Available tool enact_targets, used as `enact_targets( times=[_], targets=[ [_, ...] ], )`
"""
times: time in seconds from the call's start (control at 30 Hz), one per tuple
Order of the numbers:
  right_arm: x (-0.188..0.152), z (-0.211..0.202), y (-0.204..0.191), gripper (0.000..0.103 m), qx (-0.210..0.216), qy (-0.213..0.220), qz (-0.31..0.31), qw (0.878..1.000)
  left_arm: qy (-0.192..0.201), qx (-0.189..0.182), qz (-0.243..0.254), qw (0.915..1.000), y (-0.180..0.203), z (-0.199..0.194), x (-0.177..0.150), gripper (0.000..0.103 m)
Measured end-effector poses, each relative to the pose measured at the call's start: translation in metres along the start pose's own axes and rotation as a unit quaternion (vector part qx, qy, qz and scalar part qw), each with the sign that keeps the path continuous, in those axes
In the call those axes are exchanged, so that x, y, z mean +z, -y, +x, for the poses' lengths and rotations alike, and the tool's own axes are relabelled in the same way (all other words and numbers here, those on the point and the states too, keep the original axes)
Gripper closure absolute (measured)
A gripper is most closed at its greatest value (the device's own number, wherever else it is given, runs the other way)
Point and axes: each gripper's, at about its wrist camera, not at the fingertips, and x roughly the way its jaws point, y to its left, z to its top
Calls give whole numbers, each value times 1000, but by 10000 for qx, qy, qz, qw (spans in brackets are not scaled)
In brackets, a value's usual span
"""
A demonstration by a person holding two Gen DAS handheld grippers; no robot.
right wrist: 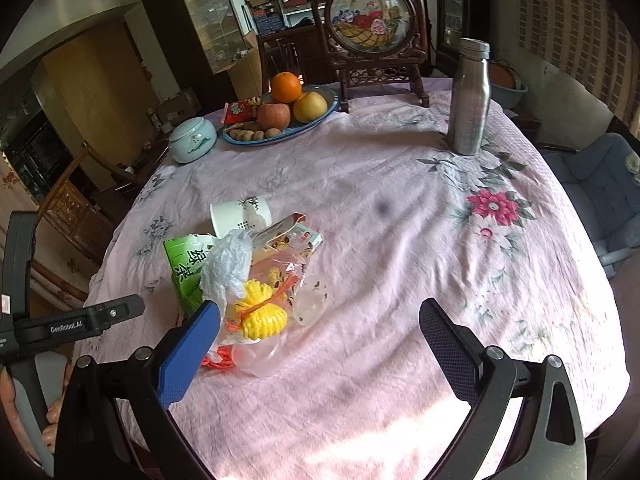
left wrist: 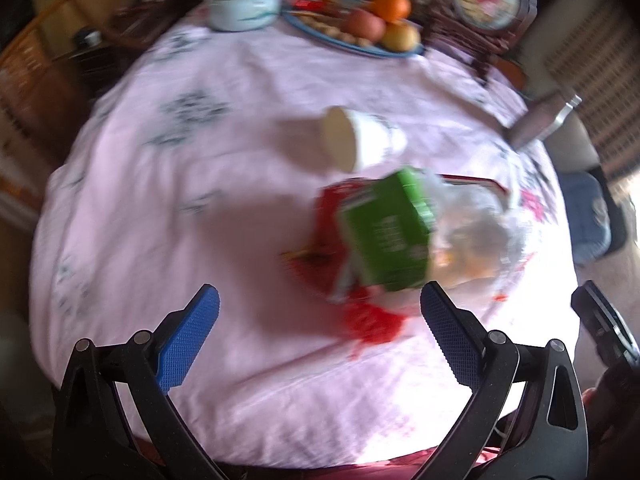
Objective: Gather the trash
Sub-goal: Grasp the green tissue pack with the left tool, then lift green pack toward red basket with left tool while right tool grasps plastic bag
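A pile of trash lies on the pink tablecloth [right wrist: 380,240]. It holds a green tea carton [left wrist: 386,232] [right wrist: 186,270], a red wrapper [left wrist: 332,220], a clear plastic bag [left wrist: 476,232] [right wrist: 228,264], yellow netting [right wrist: 262,312] and a snack box [right wrist: 294,236]. A white paper cup [left wrist: 360,140] [right wrist: 240,216] lies on its side behind the pile. My left gripper [left wrist: 320,308] is open and empty, just short of the pile. My right gripper [right wrist: 320,320] is open and empty, to the right of the pile.
A fruit plate [right wrist: 280,120] with an orange, an apple and nuts stands at the far side. A pale lidded jar [right wrist: 192,140], a steel bottle [right wrist: 468,100] and a framed embroidery stand [right wrist: 372,32] are also there. Chairs surround the table.
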Motion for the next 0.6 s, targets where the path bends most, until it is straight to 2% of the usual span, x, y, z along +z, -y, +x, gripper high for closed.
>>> enact_targets(
  times=[0.1, 0.17, 0.27, 0.3, 0.33, 0.37, 0.47, 0.6],
  targets=[
    [-7, -9, 11, 5, -146, 52, 105, 9998, 2, -186, 296, 9994, 20, 20, 17, 7],
    [-12, -14, 20, 5, -238, 82, 199, 9995, -146, -279, 337, 9989, 25, 40, 27, 7],
    [-18, -21, 34, 5, -370, 122, 395, 9985, -353, -169, 421, 9983, 27, 67, 33, 7],
    [-20, -23, 39, 5, -400, 144, 468, 9980, -359, -107, 470, 9982, 27, 72, 33, 10],
    [-21, -25, 43, 5, -411, 165, 539, 9976, -348, -98, 492, 9981, 25, 74, 33, 22],
    [-23, -27, 47, 5, -403, 189, 600, 9972, -338, -173, 491, 9981, 23, 74, 33, 35],
    [-24, -29, 51, 5, -340, 218, 665, 9970, -70, -281, 312, 9991, 9, 58, 30, 38],
    [-20, -22, 37, 5, -154, 162, 463, 9987, 330, -292, 156, 9989, -10, 18, 26, 38]
  ],
)
